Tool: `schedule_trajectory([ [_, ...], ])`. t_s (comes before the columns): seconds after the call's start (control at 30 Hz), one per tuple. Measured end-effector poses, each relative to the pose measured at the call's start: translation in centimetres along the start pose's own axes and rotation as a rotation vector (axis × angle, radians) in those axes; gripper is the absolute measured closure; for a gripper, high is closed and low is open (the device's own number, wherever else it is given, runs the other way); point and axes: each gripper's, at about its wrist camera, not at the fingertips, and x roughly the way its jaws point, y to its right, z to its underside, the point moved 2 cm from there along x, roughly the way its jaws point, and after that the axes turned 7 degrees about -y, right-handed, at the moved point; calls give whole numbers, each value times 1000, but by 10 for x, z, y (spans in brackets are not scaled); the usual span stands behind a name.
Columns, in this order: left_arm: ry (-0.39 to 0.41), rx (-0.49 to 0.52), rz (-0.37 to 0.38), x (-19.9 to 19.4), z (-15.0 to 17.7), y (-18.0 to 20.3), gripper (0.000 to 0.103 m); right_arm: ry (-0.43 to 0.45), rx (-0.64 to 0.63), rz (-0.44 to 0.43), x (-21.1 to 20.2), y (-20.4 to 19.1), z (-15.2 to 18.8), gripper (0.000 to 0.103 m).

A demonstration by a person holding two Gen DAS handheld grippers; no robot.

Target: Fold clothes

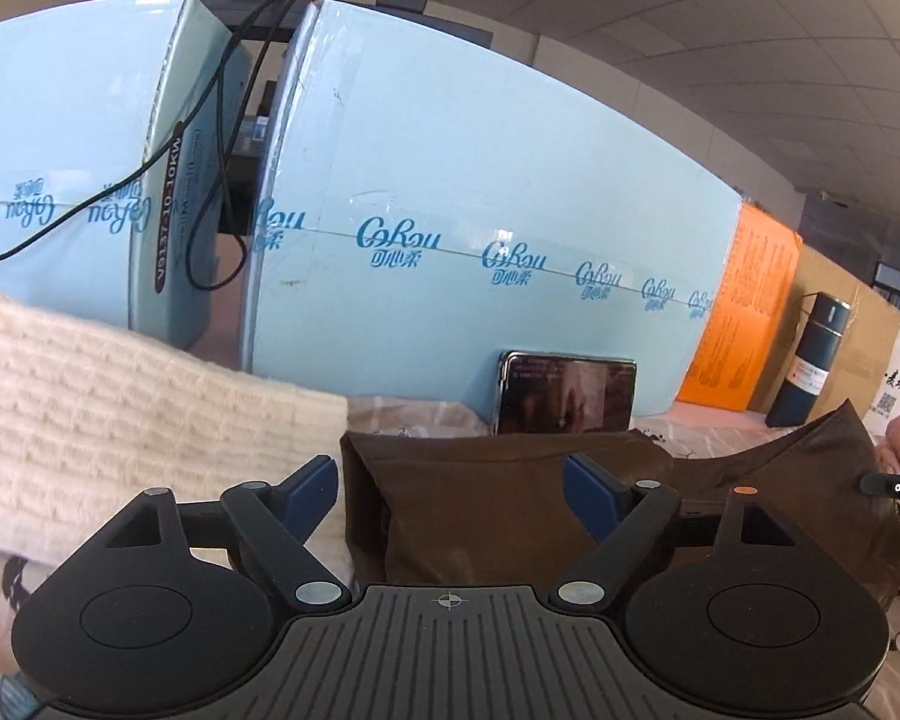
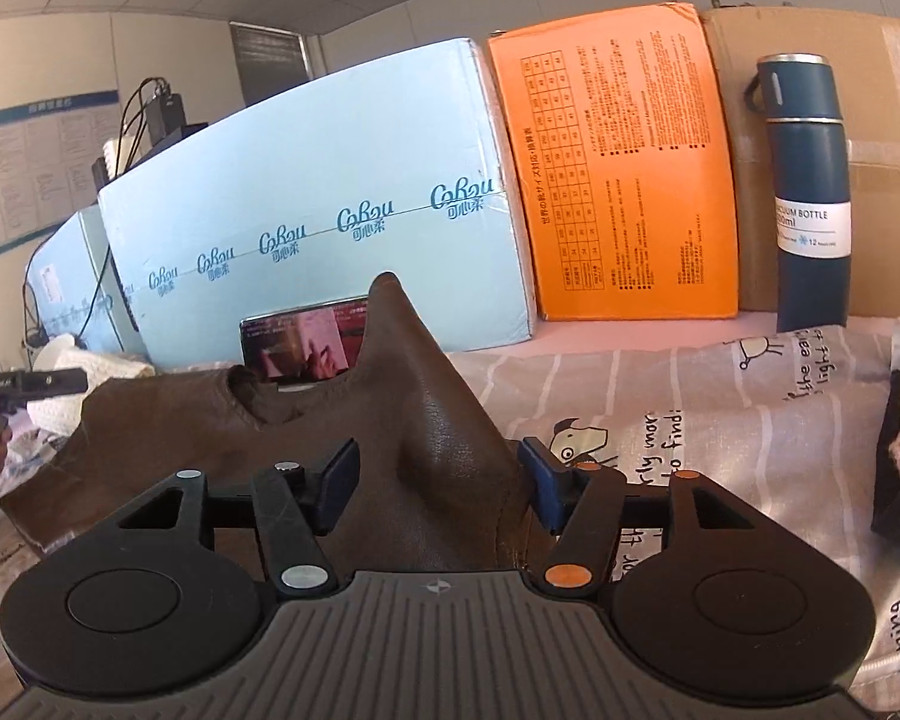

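- Left gripper [image 1: 450, 495]: jaws released and spread wide, with a folded end of the brown garment [image 1: 510, 498] between them, untouched by the pads.
- Right gripper [image 2: 438, 489]: jaws parted, with a raised peak of that garment between them; the pads stand off it.
- The brown garment lies on the patterned cloth [image 2: 720, 420].
- A cream knit [image 1: 120, 408] lies just left of the garment.
- Behind the garment a phone [image 1: 567, 393] leans on a pale blue box [image 1: 480, 180].
- Right of that box stand an orange box [image 2: 624, 162] and a dark blue bottle [image 2: 810, 192].
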Motion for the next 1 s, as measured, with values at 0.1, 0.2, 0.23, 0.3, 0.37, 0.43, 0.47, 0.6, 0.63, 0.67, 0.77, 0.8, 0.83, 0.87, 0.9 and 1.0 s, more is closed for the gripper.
schedule_trajectory([
  [0.1, -37, -22, -11, -3, 11, 5, 13, -4, 68, 43, 2, 6, 0, 41],
  [0.2, -65, -32, -12, -2, 20, 8, 13, -33, 148, 87, 7, 14, 3, 43],
  [0.23, -73, -34, -12, -2, 22, 10, 13, -43, 182, 91, 10, 17, 5, 45],
  [0.3, -84, -39, -16, -2, 26, 12, 13, -67, 254, 93, 13, 24, 7, 47],
  [0.37, -93, -42, -6, -1, 29, 13, 13, -72, 279, 93, 14, 26, 9, 55],
  [0.43, -100, -43, 13, 1, 31, 14, 13, -31, 284, 71, 10, 25, 8, 55],
  [0.47, -104, -44, 22, 2, 32, 15, 14, -1, 277, 63, 6, 23, 5, 53],
  [0.6, -102, -27, 60, 3, 33, 21, 14, 59, 252, 62, -2, 18, -3, 77],
  [0.63, -98, -21, 63, 4, 34, 24, 14, 44, 256, 78, 1, 19, -3, 82],
  [0.67, -96, -21, 71, 5, 34, 25, 14, 25, 270, 96, 3, 22, -2, 84],
  [0.77, -98, -6, 75, 9, 35, 30, 14, -32, 314, 150, 12, 30, 2, 88],
  [0.8, -102, 5, 68, 10, 35, 31, 14, -49, 317, 182, 14, 32, 3, 91],
  [0.83, -104, 13, 63, 11, 35, 32, 14, -61, 307, 232, 17, 32, 5, 92],
  [0.87, -103, 14, 60, 11, 35, 32, 14, -69, 305, 260, 19, 34, 7, 92],
  [0.9, -101, 12, 57, 10, 35, 31, 14, -72, 315, 260, 19, 36, 10, 92],
  [1.0, -81, -17, 49, 4, 33, 25, 14, -9, 350, 244, 2, 36, 6, 84],
])
